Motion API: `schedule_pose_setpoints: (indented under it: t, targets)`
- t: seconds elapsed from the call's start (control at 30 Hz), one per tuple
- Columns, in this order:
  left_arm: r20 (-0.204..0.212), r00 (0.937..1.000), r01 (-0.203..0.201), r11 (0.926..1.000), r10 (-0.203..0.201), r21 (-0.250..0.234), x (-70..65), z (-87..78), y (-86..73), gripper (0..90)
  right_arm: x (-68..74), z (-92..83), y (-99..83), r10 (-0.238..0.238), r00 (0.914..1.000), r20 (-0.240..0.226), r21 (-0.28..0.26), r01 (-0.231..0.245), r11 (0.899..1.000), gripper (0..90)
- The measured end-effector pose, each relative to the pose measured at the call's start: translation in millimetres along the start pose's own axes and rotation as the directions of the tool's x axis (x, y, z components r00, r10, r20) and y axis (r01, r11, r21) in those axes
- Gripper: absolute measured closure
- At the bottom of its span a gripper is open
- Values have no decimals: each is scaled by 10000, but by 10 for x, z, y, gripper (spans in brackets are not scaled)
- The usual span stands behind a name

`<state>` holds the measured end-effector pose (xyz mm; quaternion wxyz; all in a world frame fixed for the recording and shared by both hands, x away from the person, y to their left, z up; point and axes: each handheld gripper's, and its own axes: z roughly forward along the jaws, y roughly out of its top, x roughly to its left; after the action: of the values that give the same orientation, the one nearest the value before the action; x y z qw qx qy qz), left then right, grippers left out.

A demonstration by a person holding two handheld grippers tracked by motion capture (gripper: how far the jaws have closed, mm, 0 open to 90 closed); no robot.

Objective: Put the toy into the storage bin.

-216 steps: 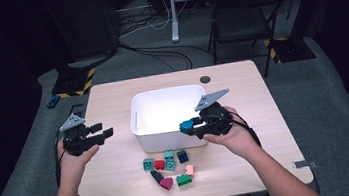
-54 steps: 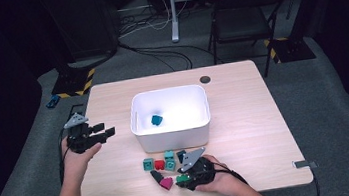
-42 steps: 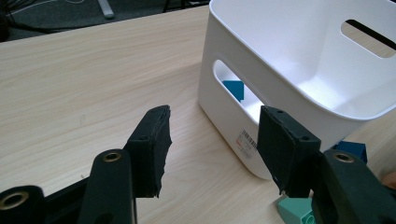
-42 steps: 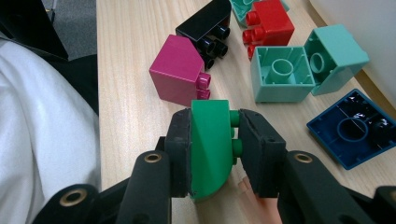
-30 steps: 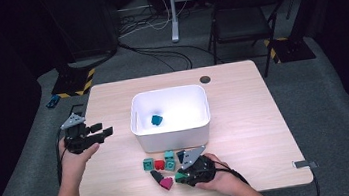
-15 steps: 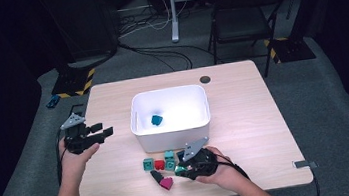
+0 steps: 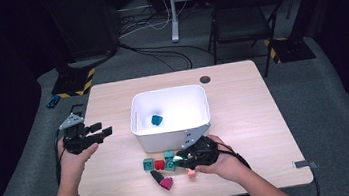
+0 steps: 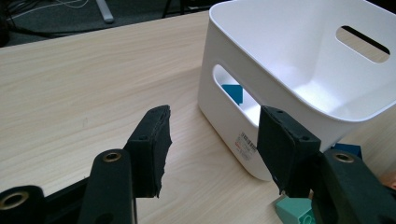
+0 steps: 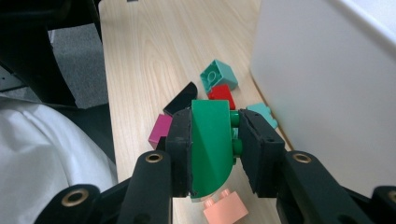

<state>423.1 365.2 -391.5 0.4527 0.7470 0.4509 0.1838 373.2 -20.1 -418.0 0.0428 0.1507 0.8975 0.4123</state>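
Sticker (image 8: 243, 140), print unreadable, on white bin (image 8: 299, 93); right gripper (image 9: 212, 154) clamped on green brick (image 9: 210, 144); left gripper (image 8: 212, 140) agape.

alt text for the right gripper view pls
The right tongs clamp a green curved brick above a wooden table. Below lie loose bricks: teal, red, black, magenta and peach. A white bin stands on the right.
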Motion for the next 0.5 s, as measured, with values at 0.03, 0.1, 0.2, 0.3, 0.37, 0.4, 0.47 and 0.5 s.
schedule_pose_setpoints:
  t: [0.03,0.1,0.2,0.3,0.37,0.4,0.47,0.5]
  targets:
    - [6,10000,13,10000,-13,13,0,-2,0,442,-6,-16,22,38,10000,-23,-57,-38,10000,660]
    - [1,10000,24,10000,-24,-14,-1,1,-1,442,-24,-47,65,63,10000,-69,-131,-64,9999,660]
    - [29,10000,-1,10000,1,44,0,1,0,442,-46,-89,131,115,9999,-55,-150,-115,9998,660]
    - [34,10000,-29,10000,29,42,1,6,0,442,-79,-138,196,223,9997,-38,-246,-223,9994,660]
    - [30,10000,-19,10000,19,17,-1,11,-1,442,-120,-168,239,211,9998,-53,-327,-213,9992,660]
    - [29,10000,5,10000,-5,11,-5,11,0,442,-139,-183,260,244,9997,6,-351,-244,9991,660]
    - [34,10000,6,10000,-6,-6,-10,14,3,442,-173,-211,304,274,9996,96,-394,-270,9989,660]
    - [45,10000,-12,10000,11,27,-11,14,5,442,-193,-227,330,307,9994,159,-420,-300,9987,660]
